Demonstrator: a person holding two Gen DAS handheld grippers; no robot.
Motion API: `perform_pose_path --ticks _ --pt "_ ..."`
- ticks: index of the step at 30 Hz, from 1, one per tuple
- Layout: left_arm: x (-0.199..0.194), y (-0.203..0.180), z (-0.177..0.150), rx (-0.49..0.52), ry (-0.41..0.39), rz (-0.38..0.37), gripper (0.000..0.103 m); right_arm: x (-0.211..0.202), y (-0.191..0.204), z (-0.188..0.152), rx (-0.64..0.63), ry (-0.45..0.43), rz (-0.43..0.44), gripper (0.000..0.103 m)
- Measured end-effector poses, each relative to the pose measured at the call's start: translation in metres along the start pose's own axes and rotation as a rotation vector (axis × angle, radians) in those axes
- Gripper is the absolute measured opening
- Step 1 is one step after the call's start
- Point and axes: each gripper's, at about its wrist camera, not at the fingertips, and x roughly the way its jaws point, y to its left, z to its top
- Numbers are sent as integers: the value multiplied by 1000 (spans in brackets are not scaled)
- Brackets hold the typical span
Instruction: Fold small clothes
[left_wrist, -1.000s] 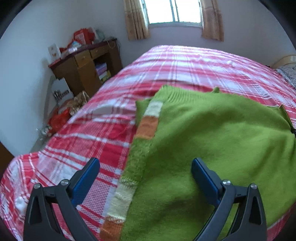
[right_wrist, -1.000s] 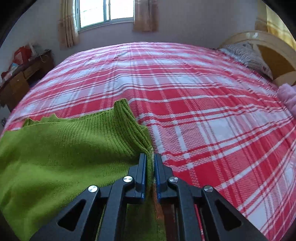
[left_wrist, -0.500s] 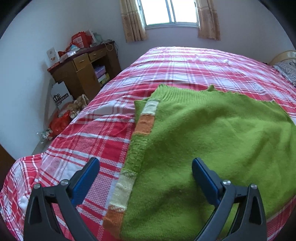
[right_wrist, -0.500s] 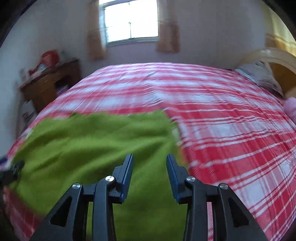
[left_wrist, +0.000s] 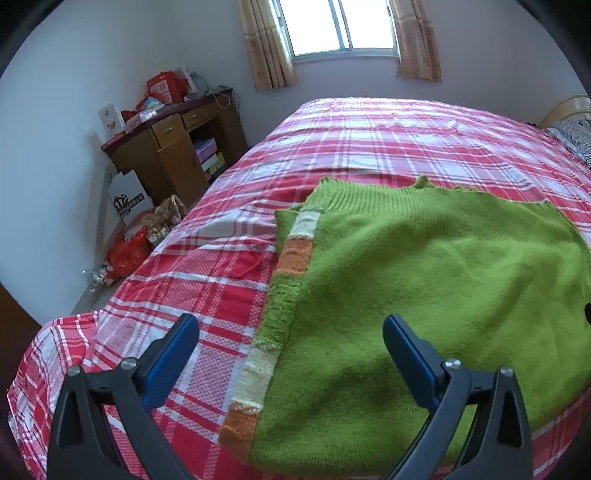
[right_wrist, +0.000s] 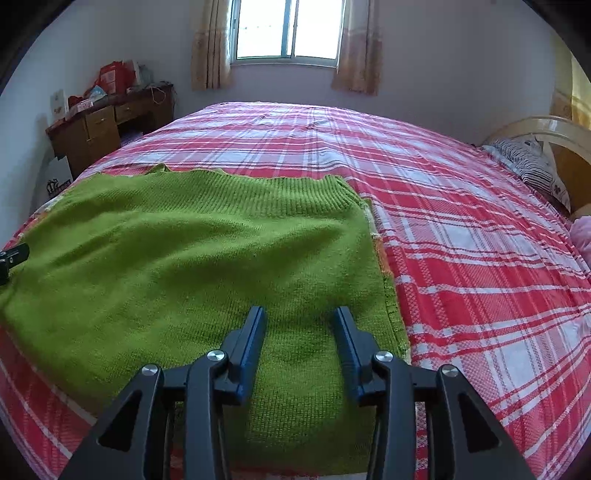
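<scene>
Your left tool (left_wrist: 290, 332) is hanging wide open over the green sweater (left_wrist: 424, 288), gripping nothing. The sweater's lying flat on the red plaid bed (left_wrist: 369, 140), with its striped orange-and-cream sleeve (left_wrist: 273, 325) folded along the left edge.

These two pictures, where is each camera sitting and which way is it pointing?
Left wrist view: sits on the left gripper, looking forward over the green sweater's striped edge toward the desk and window; its two blue fingers, wide apart, show.
Right wrist view: sits on the right gripper, looking across the sweater's other side toward the pillow; its fingers, parted, show, plus a dark bit at the left edge.
Shared: sweater, plaid bed, window, desk.
</scene>
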Motion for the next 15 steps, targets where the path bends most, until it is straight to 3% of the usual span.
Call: perform_pose_path --ticks 4,8,13,15 --pt "2 11 1 -64 18 -42 102 0 -3 -1 16 -3 22 42" --pt "7 17 0 -95 21 -17 102 -1 -2 -1 15 -6 24 43" --pt "18 54 -20 -361 32 -169 102 -1 -5 -2 30 -12 49 44" --pt "34 64 -29 -473 75 -240 102 -1 -5 -2 35 -13 59 46"
